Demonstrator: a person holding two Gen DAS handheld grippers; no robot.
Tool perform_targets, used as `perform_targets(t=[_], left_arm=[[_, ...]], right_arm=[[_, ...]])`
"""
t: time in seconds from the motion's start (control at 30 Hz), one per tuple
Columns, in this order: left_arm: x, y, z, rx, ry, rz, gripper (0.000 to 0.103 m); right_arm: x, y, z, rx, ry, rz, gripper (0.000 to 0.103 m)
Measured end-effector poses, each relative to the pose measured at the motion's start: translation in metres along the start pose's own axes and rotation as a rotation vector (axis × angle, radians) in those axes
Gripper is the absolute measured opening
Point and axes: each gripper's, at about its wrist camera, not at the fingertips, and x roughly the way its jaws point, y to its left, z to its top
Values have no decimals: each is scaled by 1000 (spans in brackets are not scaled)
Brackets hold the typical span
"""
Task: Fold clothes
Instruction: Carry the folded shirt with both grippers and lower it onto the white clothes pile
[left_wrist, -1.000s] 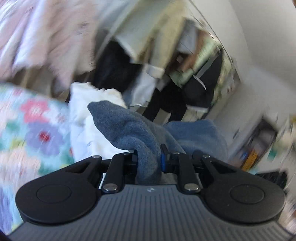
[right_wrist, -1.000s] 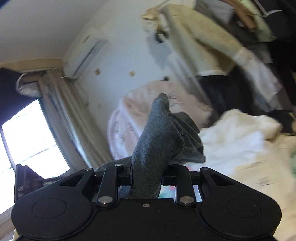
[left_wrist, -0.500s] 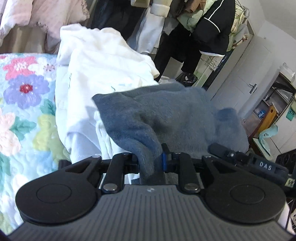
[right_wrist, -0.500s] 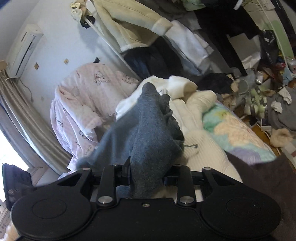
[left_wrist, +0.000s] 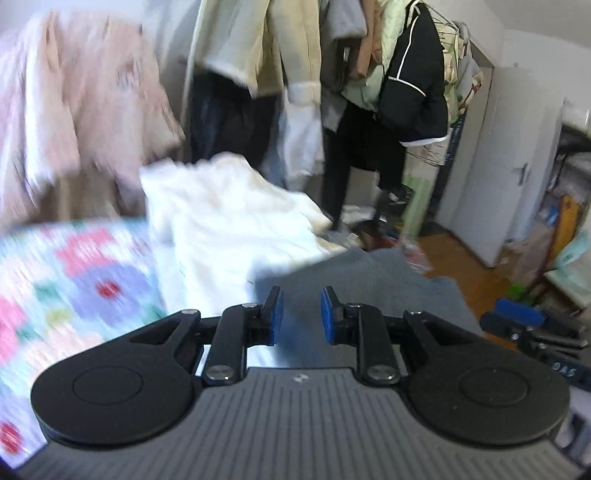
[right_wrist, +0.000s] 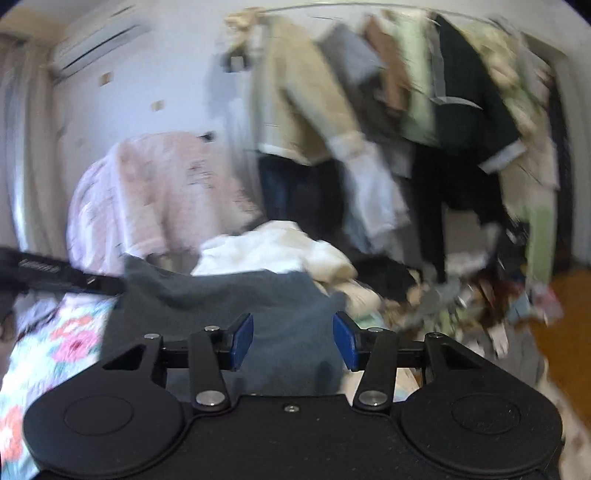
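Floral quilt (left_wrist: 55, 295) bears a grey garment (right_wrist: 236, 295); both grippers' jaws gape empty.

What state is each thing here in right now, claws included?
Left claw: open, empty.
Right claw: open, empty.
Grey garment: released, lying spread on the bed.
White clothes: heaped, unfolded.
Quilt: spread flat.
Jackets: hanging.
Door: shut.

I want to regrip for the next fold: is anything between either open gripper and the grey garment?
Nothing visible is. The grey garment lies directly ahead of the left gripper and the right gripper, both open. The white clothes pile sits behind it.
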Motion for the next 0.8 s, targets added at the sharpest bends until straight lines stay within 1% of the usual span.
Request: perform_targets(t=[0.03, 0.07, 0.17, 0.23, 0.3, 0.37, 0.4, 0.5, 0.6, 0.73, 0.8], left_arm=[[-2, 0, 1, 5, -8, 3, 21], [-2, 1, 5, -3, -6, -12, 21], [18, 6, 1, -58, 71, -137, 21], [37, 6, -8, -74, 121, -173, 21], [57, 7, -15, -57, 134, -143, 21], [78, 15, -19, -81, 160, -117, 21], [86, 21, -21, -109, 178, -113, 20], [107, 27, -30, -128, 221, -100, 16], [111, 26, -39, -109, 231, -92, 16], [119, 30, -40, -124, 252, -103, 16], [125, 28, -40, -102, 262, -98, 16]], right_arm=[[2, 5, 3, -35, -1, 15, 54], [6, 8, 4, -59, 14, 20, 54], [19, 19, 4, -121, 62, 16, 54], [28, 23, 1, -140, 84, 15, 54], [38, 23, 1, -145, 104, 23, 54], [49, 22, 2, -161, 127, 9, 53], [57, 19, 1, -158, 149, 2, 53], [77, 10, -2, -127, 207, -8, 53], [89, -1, -6, -59, 252, 10, 53], [92, -1, -8, -32, 268, -16, 53], [93, -1, -10, -19, 276, -29, 53]])
